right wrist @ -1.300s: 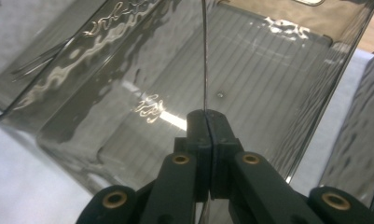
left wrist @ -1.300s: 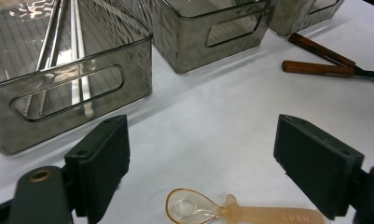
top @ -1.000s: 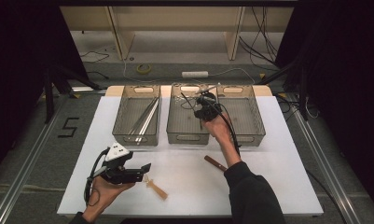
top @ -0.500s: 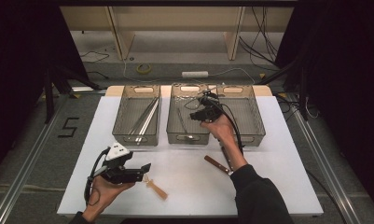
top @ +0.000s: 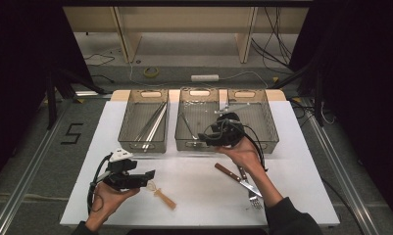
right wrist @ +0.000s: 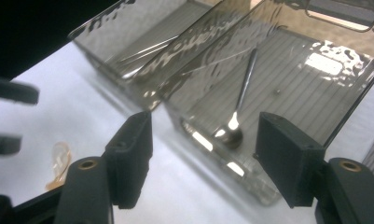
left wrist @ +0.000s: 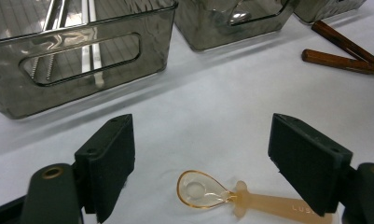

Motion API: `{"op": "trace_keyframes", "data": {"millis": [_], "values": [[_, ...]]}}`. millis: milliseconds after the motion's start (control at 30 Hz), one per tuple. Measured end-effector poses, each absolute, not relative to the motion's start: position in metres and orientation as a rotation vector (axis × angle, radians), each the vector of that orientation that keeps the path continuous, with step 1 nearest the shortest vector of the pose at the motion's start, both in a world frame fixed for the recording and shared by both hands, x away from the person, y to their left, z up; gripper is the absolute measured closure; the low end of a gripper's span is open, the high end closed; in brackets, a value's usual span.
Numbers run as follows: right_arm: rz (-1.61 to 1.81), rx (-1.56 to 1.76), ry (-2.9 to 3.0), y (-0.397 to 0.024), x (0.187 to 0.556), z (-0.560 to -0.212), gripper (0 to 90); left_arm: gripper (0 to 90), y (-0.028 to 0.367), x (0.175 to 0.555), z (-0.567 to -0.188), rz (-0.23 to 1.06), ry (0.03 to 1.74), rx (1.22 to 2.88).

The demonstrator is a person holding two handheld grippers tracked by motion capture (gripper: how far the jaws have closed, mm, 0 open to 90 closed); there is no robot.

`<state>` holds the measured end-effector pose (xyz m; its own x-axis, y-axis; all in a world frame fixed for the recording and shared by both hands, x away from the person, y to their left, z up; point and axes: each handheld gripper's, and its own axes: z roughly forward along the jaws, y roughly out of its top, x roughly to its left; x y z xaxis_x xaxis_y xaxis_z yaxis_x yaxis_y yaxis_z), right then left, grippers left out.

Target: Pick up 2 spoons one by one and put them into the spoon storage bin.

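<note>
An amber plastic spoon [top: 163, 196] lies on the white table [top: 199, 200] at the front left. In the left gripper view its bowl [left wrist: 201, 189] sits low between the jaws of my left gripper [left wrist: 203, 126], untouched by either pad. Those jaws have just been closing slightly and stand open. My right gripper [top: 204, 137] hovers at the front wall of the middle bin [top: 186, 145]. Its jaws have just been opening, with nothing between them [right wrist: 205, 123]. A metal spoon [right wrist: 238, 109] lies inside that bin.
Three smoky clear bins stand in a row at the back: the left bin [top: 130, 144] holds long metal rods, and the right bin [top: 272, 139] is beside the right hand. A wooden-handled knife [top: 229, 172] and a fork [top: 252, 193] lie at the front right.
The right hand has drawn its gripper back from over the bins toward the person, to the middle bin's front wall. The left hand and the amber spoon have stayed put.
</note>
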<state>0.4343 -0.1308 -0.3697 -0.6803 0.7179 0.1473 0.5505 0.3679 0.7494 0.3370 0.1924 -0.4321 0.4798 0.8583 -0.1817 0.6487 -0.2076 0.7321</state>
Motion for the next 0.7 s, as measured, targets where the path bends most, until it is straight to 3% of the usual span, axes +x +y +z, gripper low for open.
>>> {"op": "trace_keyframes", "data": {"millis": [367,700], "values": [[1.237,1.061,2.464,-0.142,0.386,-0.388,34.0,30.5,0.202,0.344,-0.435,0.312,1.336,1.947],[1.259,1.025,2.514,-0.143,0.361,-0.408,32.7,41.9,0.203,0.348,-0.445,0.206,1.378,2.015]]}}
